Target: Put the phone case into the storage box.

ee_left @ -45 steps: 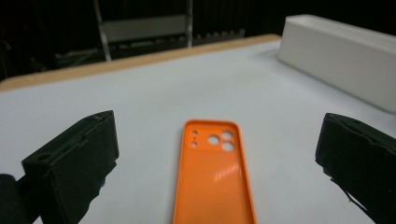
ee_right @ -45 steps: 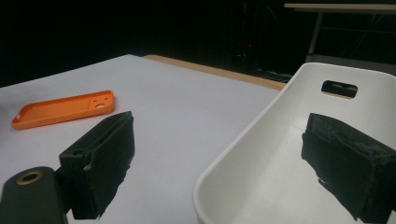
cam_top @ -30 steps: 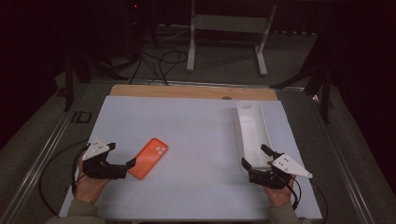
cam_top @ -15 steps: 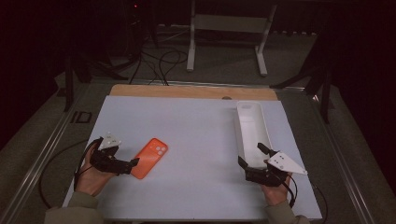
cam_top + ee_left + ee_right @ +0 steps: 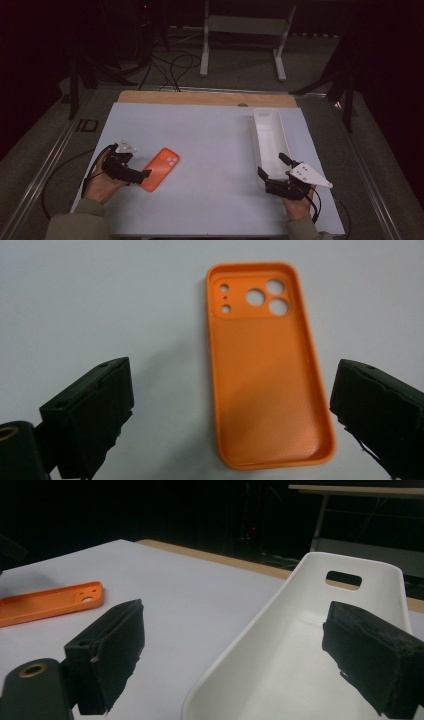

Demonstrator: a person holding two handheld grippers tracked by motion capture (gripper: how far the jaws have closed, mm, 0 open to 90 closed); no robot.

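An orange phone case (image 5: pixel 161 168) lies flat, hollow side up, on the left of the white table top (image 5: pixel 210 135). My left gripper (image 5: pixel 141 169) is open at the case's near end. In the left gripper view its jaws stand either side of the case (image 5: pixel 267 365), clear of both edges, with the right jaw closer. A long white tray (image 5: pixel 269 140) lies at the right. My right gripper (image 5: pixel 271 165) is open at the tray's near end. In the right gripper view the tray's rim (image 5: pixel 240 655) runs between the jaws, and the case (image 5: pixel 50 602) shows far left.
A wooden strip (image 5: pixel 200 97) runs along the table's far edge. Behind it stand a white frame's legs (image 5: pixel 204 50) and loose cables (image 5: pixel 175 62) on the floor. A cable (image 5: pixel 60 172) trails from my left gripper off the table's left edge.
My left gripper has moved forward and turned toward the case, so its jaws now flank the case's near end. The right gripper edged forward to the tray's near end.
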